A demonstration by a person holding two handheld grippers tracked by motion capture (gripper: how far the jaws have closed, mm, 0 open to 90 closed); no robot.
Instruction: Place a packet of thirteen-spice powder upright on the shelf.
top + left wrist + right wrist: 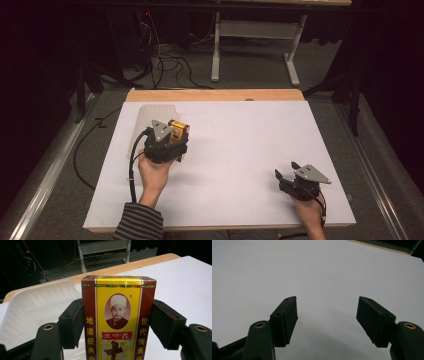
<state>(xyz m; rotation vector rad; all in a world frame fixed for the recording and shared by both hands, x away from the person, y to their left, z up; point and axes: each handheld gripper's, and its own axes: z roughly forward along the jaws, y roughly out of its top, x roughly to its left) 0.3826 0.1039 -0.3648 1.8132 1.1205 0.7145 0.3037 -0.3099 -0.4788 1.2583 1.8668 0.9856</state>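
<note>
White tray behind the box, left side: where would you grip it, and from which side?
My pick: the tray's near long rim, from the person's side. The ribbed wall flares up thin enough for jaws; the left gripper is occupied with the box, the right gripper is open.

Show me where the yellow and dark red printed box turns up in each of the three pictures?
High view: the yellow and dark red printed box sits left of centre, clamped in the left claw.
Left gripper view: centre, upright between the two black pads.
Right gripper view: not in it.
Shared landmark: the white table sheet.
</note>
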